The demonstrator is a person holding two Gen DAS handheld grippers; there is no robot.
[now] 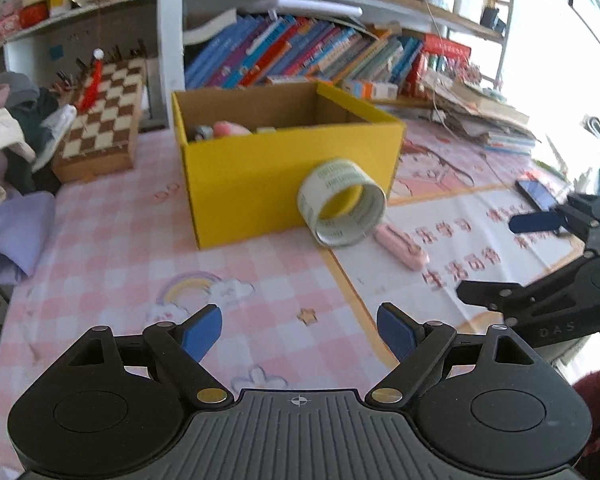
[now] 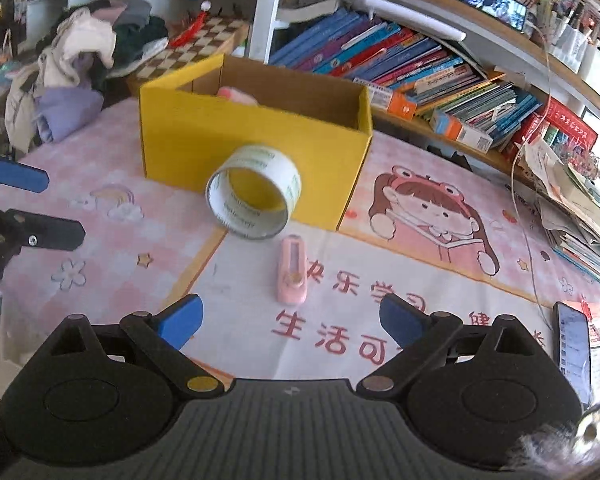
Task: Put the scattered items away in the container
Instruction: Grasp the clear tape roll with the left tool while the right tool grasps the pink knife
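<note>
A yellow cardboard box (image 1: pixel 260 184) (image 2: pixel 204 140) stands open on the pink tablecloth, with a pink item (image 1: pixel 230 128) and other small things inside. A roll of tape (image 1: pixel 341 202) (image 2: pixel 254 196) leans on edge against the box's front. A pink utility knife (image 1: pixel 401 248) (image 2: pixel 292 274) lies on the cloth just in front of the roll. My left gripper (image 1: pixel 300 330) is open and empty, well short of the roll. My right gripper (image 2: pixel 290 320) is open and empty, just short of the knife. Each gripper shows in the other's view, the right one (image 1: pixel 495 256) and the left one (image 2: pixel 40 204).
A chessboard (image 1: pixel 104 120) and a heap of clothes (image 1: pixel 8 152) lie left of the box. Rows of books (image 1: pixel 300 52) fill the shelf behind. Stacked papers (image 1: pixel 479 116) and a phone (image 2: pixel 573 346) lie on the right, with a cable (image 2: pixel 527 240) across the cloth.
</note>
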